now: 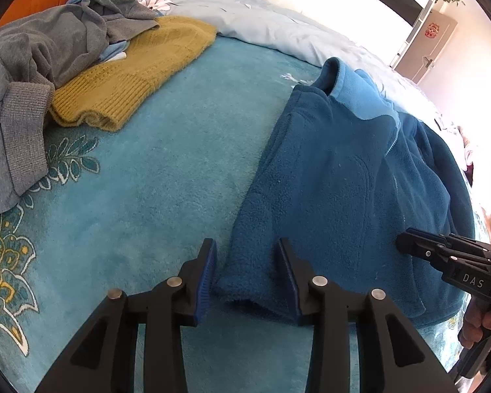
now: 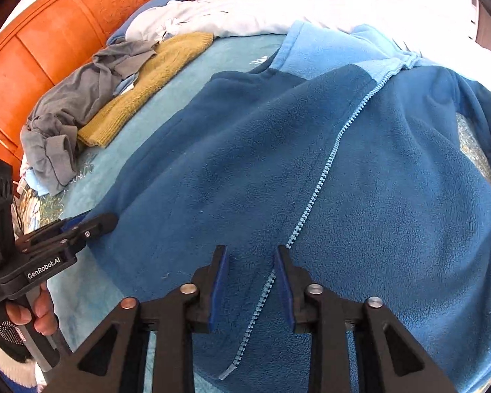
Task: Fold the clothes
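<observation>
A dark blue fleece jacket [image 2: 360,177] with a light blue collar and a light blue zipper lies spread on the bed, front up. It also shows in the left wrist view [image 1: 337,177]. My left gripper [image 1: 247,255] is open, its jaws on either side of the sleeve cuff [image 1: 252,291] at the jacket's left edge. My right gripper [image 2: 250,258] is open over the jacket's lower front, its jaws straddling the zipper [image 2: 314,196]. Each gripper shows in the other's view: the right one [image 1: 442,255], the left one [image 2: 81,226].
The bed has a teal plush blanket [image 1: 163,163] with a flower pattern. A mustard knit sweater [image 1: 140,68] and a grey garment [image 1: 39,65] lie piled at the far left. A pale floral duvet [image 1: 245,9] lies behind. An orange headboard [image 2: 49,32] stands beyond.
</observation>
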{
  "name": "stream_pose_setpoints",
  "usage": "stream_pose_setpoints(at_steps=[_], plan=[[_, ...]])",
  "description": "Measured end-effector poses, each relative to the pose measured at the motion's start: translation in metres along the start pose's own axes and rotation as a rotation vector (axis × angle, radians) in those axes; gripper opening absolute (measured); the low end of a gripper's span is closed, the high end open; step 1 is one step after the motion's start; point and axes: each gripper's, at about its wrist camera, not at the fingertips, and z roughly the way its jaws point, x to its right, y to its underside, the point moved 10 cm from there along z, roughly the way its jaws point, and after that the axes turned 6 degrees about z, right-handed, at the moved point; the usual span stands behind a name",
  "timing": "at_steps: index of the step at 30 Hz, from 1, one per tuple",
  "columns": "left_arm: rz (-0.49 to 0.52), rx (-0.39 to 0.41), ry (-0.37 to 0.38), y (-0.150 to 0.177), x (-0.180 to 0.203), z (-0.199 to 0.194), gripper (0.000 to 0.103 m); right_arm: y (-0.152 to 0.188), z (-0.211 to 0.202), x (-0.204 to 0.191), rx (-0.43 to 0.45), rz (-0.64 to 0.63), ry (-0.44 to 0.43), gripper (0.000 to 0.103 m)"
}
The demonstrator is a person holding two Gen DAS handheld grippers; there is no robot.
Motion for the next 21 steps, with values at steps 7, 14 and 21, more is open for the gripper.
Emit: stream_pose_setpoints(at_steps=[7,14,21], plan=[[0.021,0.026,0.008,-0.002,0.008,-0.007,0.032,0.001,-0.014,0.002,0.012,-0.001,-0.017,0.003],[0.028,0.066,0.056,0.001,0.017,-0.028,0.023,0.012,-0.035,0.007,0.024,-0.029,-0.002,0.003],[0.063,0.031,0.0,0.009,0.02,-0.015,0.023,0.021,-0.022,0.014,-0.016,-0.02,0.018,0.003]])
